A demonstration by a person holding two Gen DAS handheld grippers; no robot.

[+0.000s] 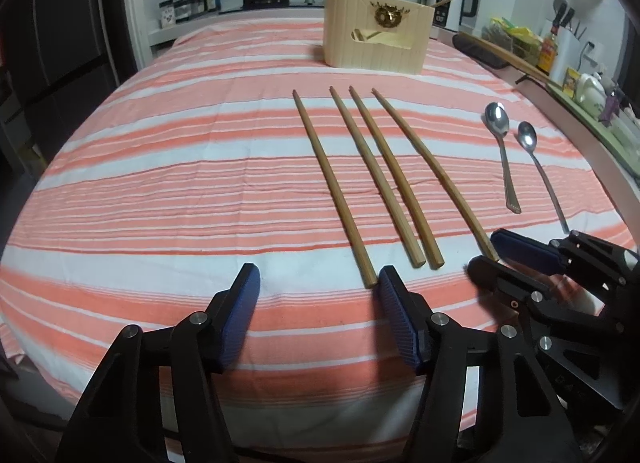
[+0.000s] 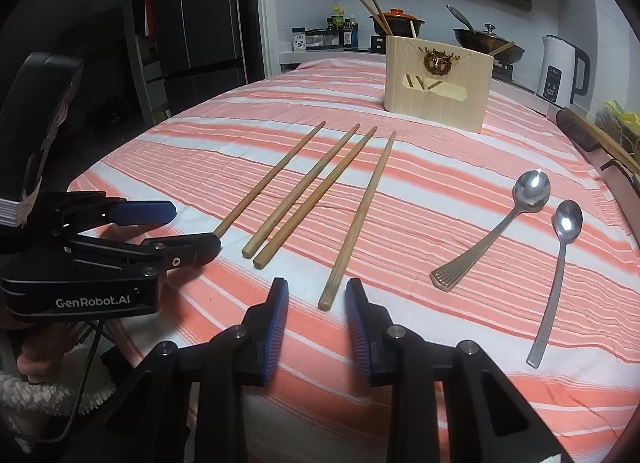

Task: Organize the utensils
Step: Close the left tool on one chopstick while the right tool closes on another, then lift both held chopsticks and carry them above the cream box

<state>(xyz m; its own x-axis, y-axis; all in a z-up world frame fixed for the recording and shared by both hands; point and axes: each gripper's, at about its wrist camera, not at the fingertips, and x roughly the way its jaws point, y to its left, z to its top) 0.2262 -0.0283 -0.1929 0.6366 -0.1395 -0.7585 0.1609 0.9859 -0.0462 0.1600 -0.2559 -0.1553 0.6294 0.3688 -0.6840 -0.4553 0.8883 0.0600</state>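
Both grippers are matte black linkages with round silver pivot pins, and their fingers [image 1: 394, 315] wear ribbed blue pads. The left gripper [image 2: 188, 231] carries white "GenRobot.AI" lettering and a thin black cable beneath. A fluffy white sleeve [image 2: 36, 395], possibly fleece, shows at the edge.
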